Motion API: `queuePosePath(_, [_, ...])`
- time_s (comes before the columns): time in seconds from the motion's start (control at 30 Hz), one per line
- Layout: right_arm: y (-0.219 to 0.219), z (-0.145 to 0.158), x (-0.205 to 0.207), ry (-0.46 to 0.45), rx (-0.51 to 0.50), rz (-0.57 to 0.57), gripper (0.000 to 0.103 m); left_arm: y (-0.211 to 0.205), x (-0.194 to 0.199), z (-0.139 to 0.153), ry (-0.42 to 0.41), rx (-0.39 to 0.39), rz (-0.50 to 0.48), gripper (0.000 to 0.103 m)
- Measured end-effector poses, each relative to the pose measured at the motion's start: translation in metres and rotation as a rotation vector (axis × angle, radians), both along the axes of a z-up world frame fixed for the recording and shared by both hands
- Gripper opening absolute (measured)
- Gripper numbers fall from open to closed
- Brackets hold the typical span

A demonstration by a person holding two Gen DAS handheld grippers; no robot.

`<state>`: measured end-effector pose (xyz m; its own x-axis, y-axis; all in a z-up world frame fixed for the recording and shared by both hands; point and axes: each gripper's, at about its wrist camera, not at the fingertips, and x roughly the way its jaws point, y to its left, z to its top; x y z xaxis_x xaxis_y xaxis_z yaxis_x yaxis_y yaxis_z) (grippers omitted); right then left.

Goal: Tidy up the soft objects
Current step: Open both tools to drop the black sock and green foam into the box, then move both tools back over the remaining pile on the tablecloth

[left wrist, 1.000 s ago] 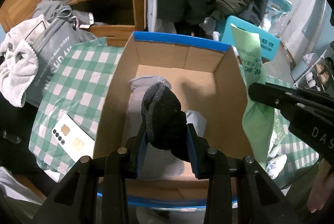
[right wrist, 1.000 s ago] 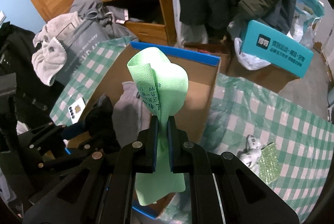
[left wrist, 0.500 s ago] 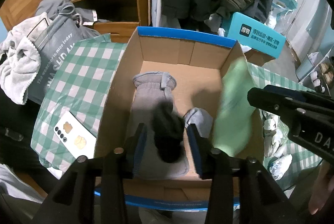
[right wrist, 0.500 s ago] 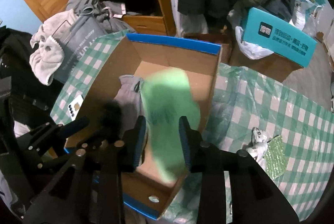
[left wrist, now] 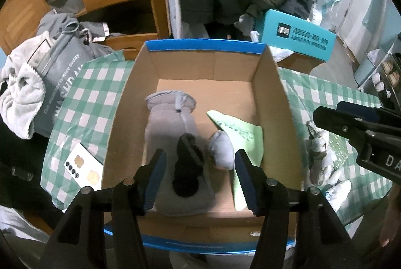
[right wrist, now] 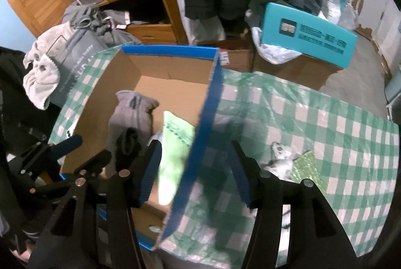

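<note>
Both claws have just been opening over the cardboard box (left wrist: 273, 83): left claw (left wrist: 199, 177) frees the black sock (left wrist: 186, 166), right claw (right wrist: 195, 173) the green cloth (right wrist: 175, 143); both should lift clear without snagging either.

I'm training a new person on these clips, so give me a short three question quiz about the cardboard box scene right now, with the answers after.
1. True or false: the left gripper is clamped on the black sock.
2. Which item lies against the right-hand wall inside the cardboard box in the left wrist view? A) green cloth B) grey glove C) white phone
3. Fill in: the phone lies outside the box on the ____ tablecloth.

Key
1. False: its jaws have just been opening, and the sock lies loose on the grey glove.
2. A.
3. Green and white checked.
</note>
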<state>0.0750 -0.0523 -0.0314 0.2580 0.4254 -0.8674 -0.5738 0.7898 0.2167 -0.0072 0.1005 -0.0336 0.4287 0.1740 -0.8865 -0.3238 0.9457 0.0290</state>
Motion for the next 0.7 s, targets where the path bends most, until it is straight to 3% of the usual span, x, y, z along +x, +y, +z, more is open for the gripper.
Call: queuePosePath(0.7, [-0.104, -0.017, 0.021, 0.031, -0.013, -0.161, 0.06, -0.086, 0.028, -0.005, 0.054, 0.046, -0.166, 0.058])
